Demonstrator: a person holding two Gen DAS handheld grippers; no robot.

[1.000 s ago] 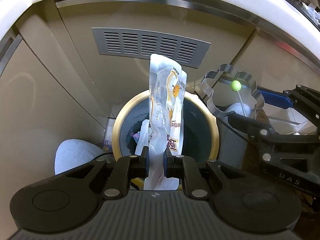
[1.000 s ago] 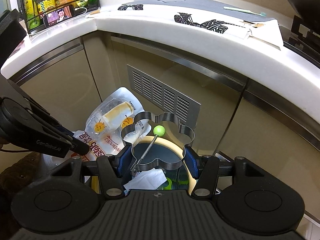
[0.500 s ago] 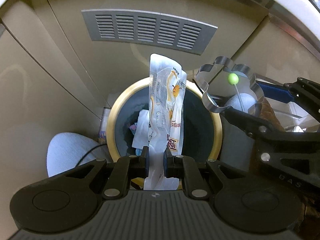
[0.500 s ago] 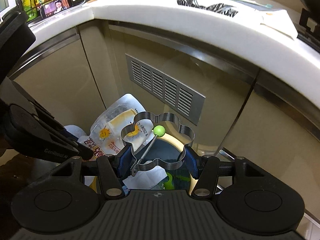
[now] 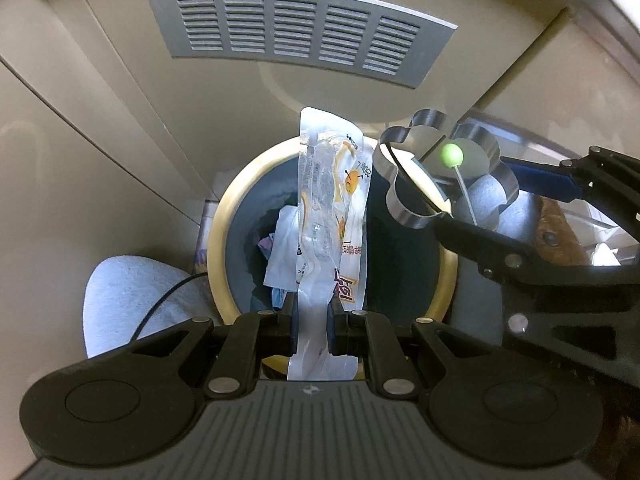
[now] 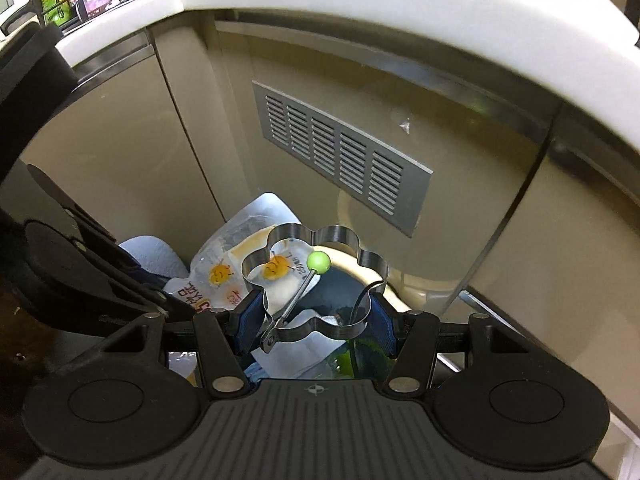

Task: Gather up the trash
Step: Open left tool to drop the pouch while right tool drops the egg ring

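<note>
My left gripper points straight down and is shut on a clear plastic food wrapper with yellow egg pictures, which hangs over the mouth of a round bin with a tan rim. Crumpled wrappers lie inside the bin. My right gripper is shut on a flower-shaped metal egg ring with a thin handle and a green knob. It holds the ring above the bin's right edge. The left wrist view shows the ring beside the wrapper. The wrapper also shows left of the ring.
Beige cabinet doors stand behind the bin, with a grey vent grille low on one. A white counter edge overhangs them. A pale grey slipper toe rests on the floor left of the bin.
Both grippers have sunk toward the bin with their loads. The counter edge has slid up and out of the left wrist view, and the bin looks larger.
</note>
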